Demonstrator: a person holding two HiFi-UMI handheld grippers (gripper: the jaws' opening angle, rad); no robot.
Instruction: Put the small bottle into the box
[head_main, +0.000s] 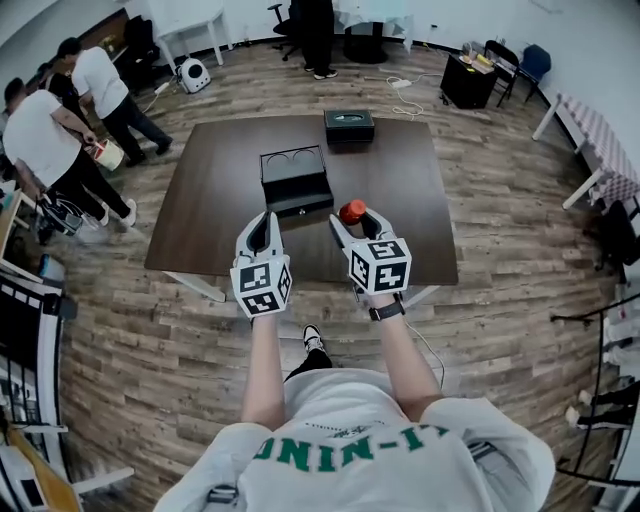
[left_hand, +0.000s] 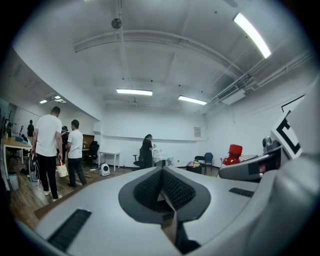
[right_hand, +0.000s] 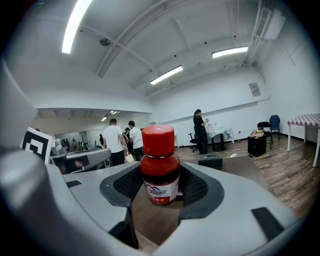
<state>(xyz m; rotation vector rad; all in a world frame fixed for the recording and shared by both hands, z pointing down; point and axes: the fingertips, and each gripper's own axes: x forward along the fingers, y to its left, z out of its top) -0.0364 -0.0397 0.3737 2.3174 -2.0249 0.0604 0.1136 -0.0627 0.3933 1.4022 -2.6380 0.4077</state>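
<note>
The small bottle (right_hand: 160, 167), dark red with a red cap and a white label, stands upright between the pads of my right gripper (right_hand: 160, 189), which is shut on its body. In the head view the bottle (head_main: 352, 211) is at the tip of that gripper (head_main: 355, 222), over the near part of the dark table (head_main: 410, 200). The open black box (head_main: 296, 188) sits just left of and beyond it, lid raised. My left gripper (head_main: 265, 224) hovers near the box's front, shut and empty; its pads meet in the left gripper view (left_hand: 162, 192).
A second, closed black box (head_main: 349, 127) lies at the table's far edge. Several people stand at the left (head_main: 45, 140) and one at the back (head_main: 318, 35). Chairs and side tables (head_main: 470, 80) line the walls on the wooden floor.
</note>
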